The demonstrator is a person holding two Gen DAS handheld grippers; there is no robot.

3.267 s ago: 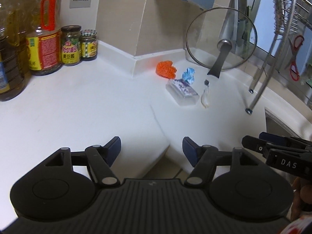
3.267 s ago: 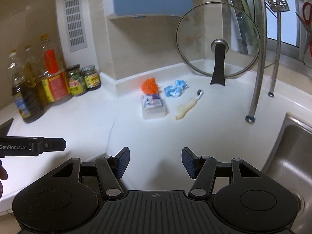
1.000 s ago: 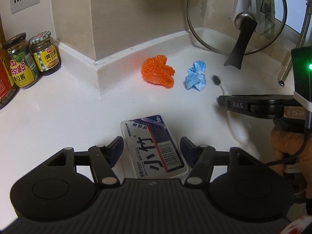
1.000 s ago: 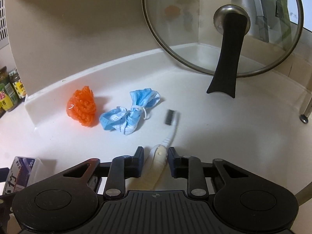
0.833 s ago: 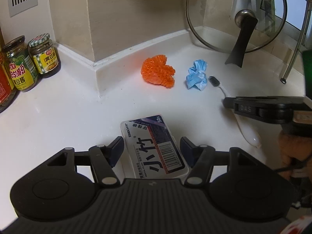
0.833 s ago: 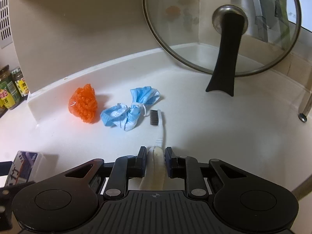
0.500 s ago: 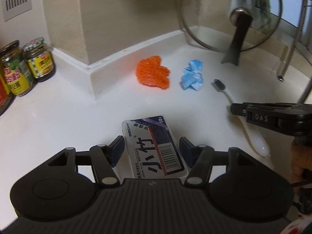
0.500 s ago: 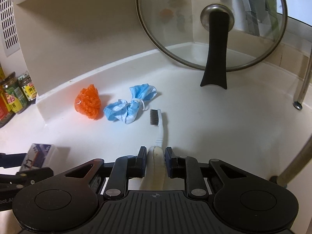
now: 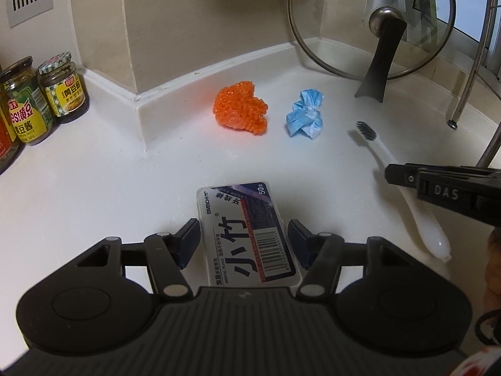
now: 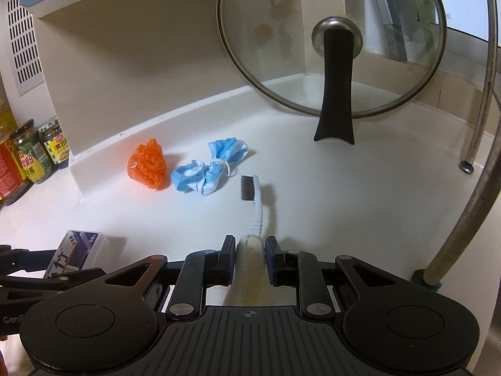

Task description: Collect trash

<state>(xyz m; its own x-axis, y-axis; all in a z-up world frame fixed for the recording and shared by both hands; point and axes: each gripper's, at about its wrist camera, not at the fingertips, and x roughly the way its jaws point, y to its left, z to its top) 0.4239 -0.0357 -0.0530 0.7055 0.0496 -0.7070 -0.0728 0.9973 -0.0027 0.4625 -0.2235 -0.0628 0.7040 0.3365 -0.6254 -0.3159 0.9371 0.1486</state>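
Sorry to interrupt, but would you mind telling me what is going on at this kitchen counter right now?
A person is collecting trash from the white countertop with two handheld grippers. The right gripper is shut on the handle of a white toothbrush with dark bristles. The left gripper has its jaws either side of a clear plastic dental floss box, apparently closed on it. A crumpled orange mesh ball and a bunched blue face mask lie untouched near the wall.
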